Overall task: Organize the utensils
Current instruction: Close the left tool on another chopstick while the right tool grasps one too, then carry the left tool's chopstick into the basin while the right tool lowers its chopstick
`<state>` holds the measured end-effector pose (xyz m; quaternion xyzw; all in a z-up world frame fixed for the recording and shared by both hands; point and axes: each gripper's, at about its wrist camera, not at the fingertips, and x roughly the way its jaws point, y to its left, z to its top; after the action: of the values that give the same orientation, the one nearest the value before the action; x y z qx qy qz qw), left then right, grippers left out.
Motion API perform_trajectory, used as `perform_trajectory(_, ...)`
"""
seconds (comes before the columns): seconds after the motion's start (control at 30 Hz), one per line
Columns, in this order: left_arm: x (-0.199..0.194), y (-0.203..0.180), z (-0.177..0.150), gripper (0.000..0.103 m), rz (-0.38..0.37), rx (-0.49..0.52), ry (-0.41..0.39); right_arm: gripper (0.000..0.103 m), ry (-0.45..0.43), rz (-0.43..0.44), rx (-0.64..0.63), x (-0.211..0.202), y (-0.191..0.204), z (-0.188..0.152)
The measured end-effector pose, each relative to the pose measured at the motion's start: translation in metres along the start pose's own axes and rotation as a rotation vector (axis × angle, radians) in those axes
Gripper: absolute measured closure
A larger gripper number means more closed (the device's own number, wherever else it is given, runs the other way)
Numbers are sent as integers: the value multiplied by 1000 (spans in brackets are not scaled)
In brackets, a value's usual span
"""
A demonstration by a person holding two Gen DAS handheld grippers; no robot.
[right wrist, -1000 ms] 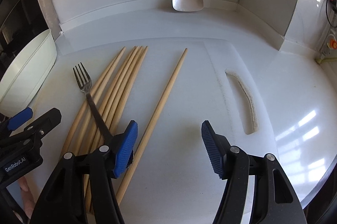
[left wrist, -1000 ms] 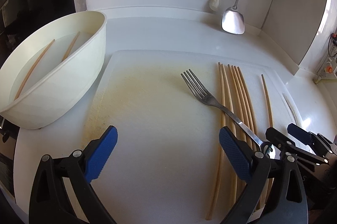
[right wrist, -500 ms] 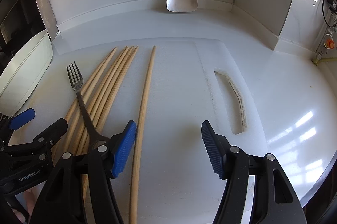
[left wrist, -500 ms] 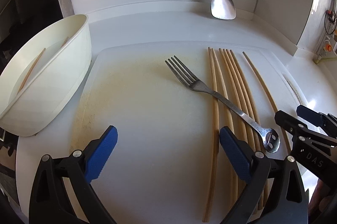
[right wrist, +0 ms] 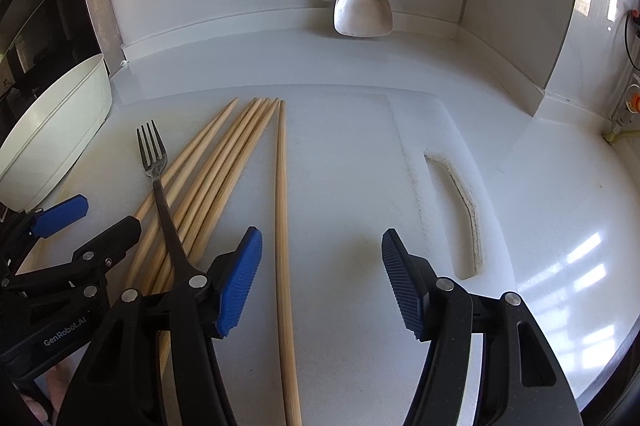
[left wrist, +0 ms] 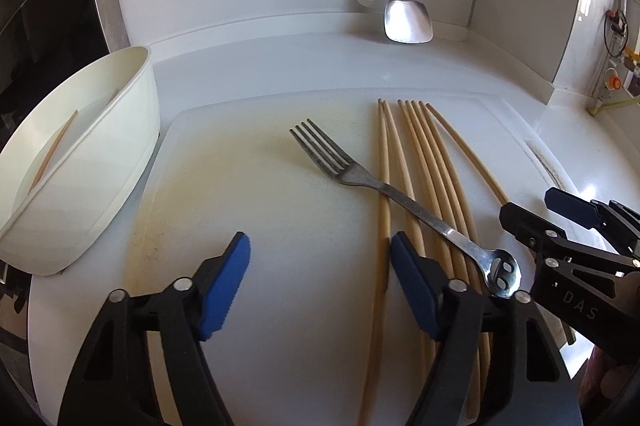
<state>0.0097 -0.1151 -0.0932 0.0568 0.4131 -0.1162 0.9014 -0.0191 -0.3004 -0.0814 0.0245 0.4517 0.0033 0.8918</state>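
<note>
The white surface (right wrist: 560, 185) carries a big white cutting board (left wrist: 260, 226), which takes most of the middle and has a handle slot at its right side. At the far left, just beside the board, stands a cream oval bowl (left wrist: 100, 161), and inside it I can see at least one chopstick; I think it serves as the container where the utensils should go. On the far wall hangs a metal spatula (right wrist: 362, 9), out of the way. On the right half of the board lie the chopsticks (left wrist: 420, 165), side by side and pointing away, so they seem already gathered into one bundle; one single chopstick (right wrist: 282, 226) lies a little apart on the right of them. The fork (left wrist: 360, 181) lies diagonally across the bundle, its tines to the far left and its handle end near, so it probably must be lifted first. The left gripper (left wrist: 320, 278) hovers low over the board with its jaws wide apart and holds nothing. The right gripper (right wrist: 320, 282) is also spread wide and empty, near the single chopstick, perhaps to push it to the others.
</note>
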Motion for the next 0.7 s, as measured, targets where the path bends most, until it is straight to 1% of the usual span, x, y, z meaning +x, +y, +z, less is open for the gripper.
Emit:
perform_trajectory(0.03, -1, -2, 0, 47, -6, 9, -4, 49, -2, 7, -6, -1, 1, 0)
perform_trajectory(0.07, -2, -4, 0, 51, -13, 16, -7, 55, -4, 9, -14, -1, 2, 0)
perform_trajectory(0.1, -3, -6, 0, 59, -19, 20, -9, 58, -6, 13, -21, -2, 4, 0)
perform_trajectory(0.13, -3, -7, 0, 69, -23, 25, -11, 64, -7, 17, -27, -2, 6, 1)
perform_trajectory(0.17, -4, -8, 1, 75, -27, 29, -12, 72, -8, 19, -32, -2, 7, 1)
perform_trajectory(0.2, -4, -8, 1, 85, -31, 34, -11, 75, -8, 19, -34, -2, 7, 2)
perform_trajectory(0.23, -4, -9, 2, 92, -34, 37, -8, 88, -9, 18, -35, -3, 7, 2)
perform_trajectory(0.27, -3, -9, 3, 92, -32, 37, -6, 97, -10, 7, -38, -3, 7, 2)
perform_trajectory(0.33, -3, -8, 5, 93, -32, 43, -3, 97, -11, 17, -30, -2, 5, 3)
perform_trajectory(0.43, -4, -9, 6, 94, -11, 59, -11, 97, -16, 11, -39, -3, 7, 3)
perform_trajectory(0.57, -14, -8, 13, 96, 3, 69, -57, 97, -20, 17, -30, -3, 7, 2)
perform_trajectory(0.7, -16, -5, 17, 96, -6, 60, -60, 97, -28, 26, -30, -5, 8, 4)
